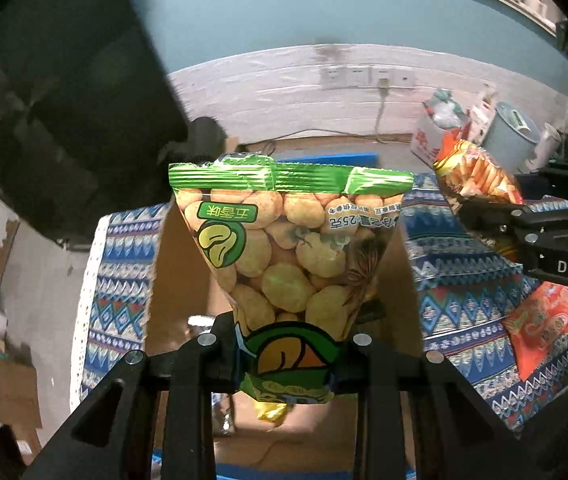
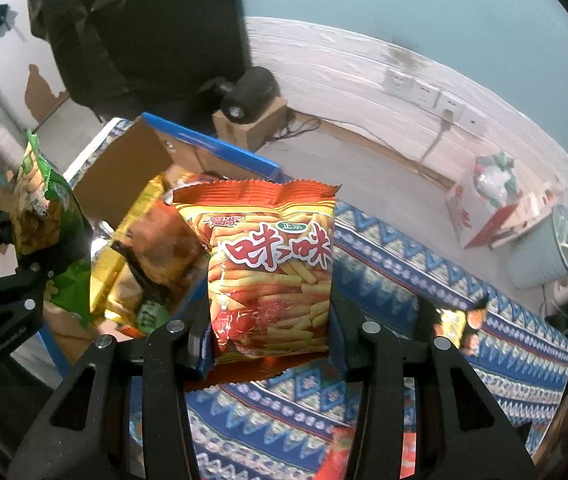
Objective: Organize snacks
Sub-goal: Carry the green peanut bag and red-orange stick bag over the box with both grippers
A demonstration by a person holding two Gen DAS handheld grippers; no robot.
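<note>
**Two snack packets held over the box, ready to be dropped in**

The left gripper [image 1: 290, 354] is closed on the lower end of a green packet of broad beans [image 1: 288, 248], which is held upside down, its printing inverted, directly above the open cardboard box [image 1: 179, 280]. The packet is carried clear of the box floor, where a yellow and a silvery wrapper can be made out below the fingers. In the right wrist view the same green packet [image 2: 49, 240] is seen at the left, over the box mouth.

The right gripper [image 2: 269, 334] is clamped on the bottom of an orange packet of shrimp sticks [image 2: 271, 264], held upright with its crimped top edge uppermost. It is positioned at the near edge of the box, whose blue-trimmed rim [image 2: 211, 140] shows behind it. Several packets already lie inside the box [image 2: 151, 256].

On the patterned tablecloth [image 1: 468, 320] a further orange packet [image 1: 540, 324] is left to the right of the box, and another small packet [image 2: 454, 326] lies further along the cloth.

The step in hand is judged to be the transfer of both held packets into the box. The next move calls for each packet to be lowered a little and the jaws to be opened; the orange packet would first need to be carried further over the opening. The loose packets on the cloth would then have to be collected.
</note>
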